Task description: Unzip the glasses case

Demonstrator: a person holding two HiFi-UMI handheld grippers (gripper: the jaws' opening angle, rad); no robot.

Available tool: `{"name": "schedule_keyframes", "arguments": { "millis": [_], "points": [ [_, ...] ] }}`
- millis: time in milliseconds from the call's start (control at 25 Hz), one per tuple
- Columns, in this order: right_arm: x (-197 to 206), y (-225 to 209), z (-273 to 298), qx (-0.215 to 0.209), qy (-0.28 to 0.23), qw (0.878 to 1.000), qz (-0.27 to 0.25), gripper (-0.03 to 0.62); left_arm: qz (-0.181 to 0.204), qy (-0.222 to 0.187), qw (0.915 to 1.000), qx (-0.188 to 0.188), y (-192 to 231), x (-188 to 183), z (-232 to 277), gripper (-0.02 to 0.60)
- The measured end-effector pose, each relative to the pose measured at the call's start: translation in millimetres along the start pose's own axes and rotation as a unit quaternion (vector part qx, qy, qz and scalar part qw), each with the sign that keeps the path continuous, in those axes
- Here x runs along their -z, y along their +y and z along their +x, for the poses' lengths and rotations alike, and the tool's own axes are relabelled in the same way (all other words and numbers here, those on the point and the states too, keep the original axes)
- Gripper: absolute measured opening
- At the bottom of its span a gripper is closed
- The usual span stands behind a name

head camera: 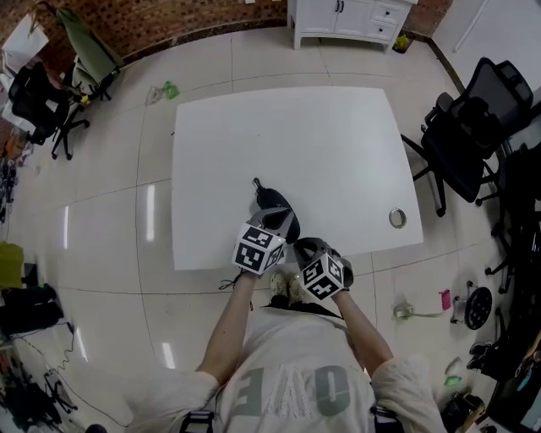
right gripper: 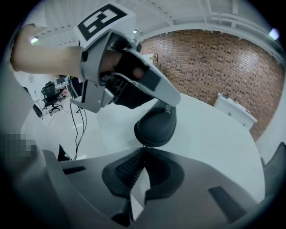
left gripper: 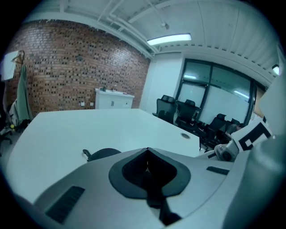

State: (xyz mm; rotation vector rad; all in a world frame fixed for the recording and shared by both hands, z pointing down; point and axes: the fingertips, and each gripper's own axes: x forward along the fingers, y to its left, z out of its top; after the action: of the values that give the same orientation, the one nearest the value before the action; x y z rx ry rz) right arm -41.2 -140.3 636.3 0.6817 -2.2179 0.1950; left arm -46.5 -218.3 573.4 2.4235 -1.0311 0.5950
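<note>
A dark oval glasses case [head camera: 272, 201] lies near the front edge of the white table [head camera: 338, 144], a short strap sticking out at its far end. My left gripper [head camera: 285, 219] is shut with nothing between its jaws, and it hovers over the case's far end. In the left gripper view the case [left gripper: 103, 153] peeks out left of the closed tips [left gripper: 147, 151]. My right gripper [right gripper: 144, 149] is shut, with its tips right at the near rim of the case [right gripper: 157, 125]. Whether a zipper pull is pinched does not show. The left gripper [right gripper: 172, 105] reaches over the case from the left.
A round cable hole [head camera: 397, 218] sits at the table's right front. Black office chairs [head camera: 465, 144] stand to the right, more chairs [head camera: 42, 110] are at the far left, and a white cabinet [head camera: 347, 17] stands against the brick wall.
</note>
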Motion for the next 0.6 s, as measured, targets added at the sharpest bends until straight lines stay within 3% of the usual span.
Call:
{"name": "schedule_keyframes", "arguments": {
  "millis": [200,440,600],
  "points": [
    [-5.4,28.9,7.1,-0.026,-0.01,1.0,-0.006,0.0,0.027,0.033,0.9988,-0.025,-3.9,20.5,1.9,0.002],
    [5.9,0.4,6.8,0.006,0.004,1.0,0.021,0.0,0.027,0.041,0.9986,-0.02,-0.3,25.0,0.9,0.002],
    [5.5,-20.8,9.7,0.003,0.012,1.0,-0.003,0.0,-0.011,0.021,0.9997,-0.007,0.5,24.1,-2.3,0.002]
  ]
}}
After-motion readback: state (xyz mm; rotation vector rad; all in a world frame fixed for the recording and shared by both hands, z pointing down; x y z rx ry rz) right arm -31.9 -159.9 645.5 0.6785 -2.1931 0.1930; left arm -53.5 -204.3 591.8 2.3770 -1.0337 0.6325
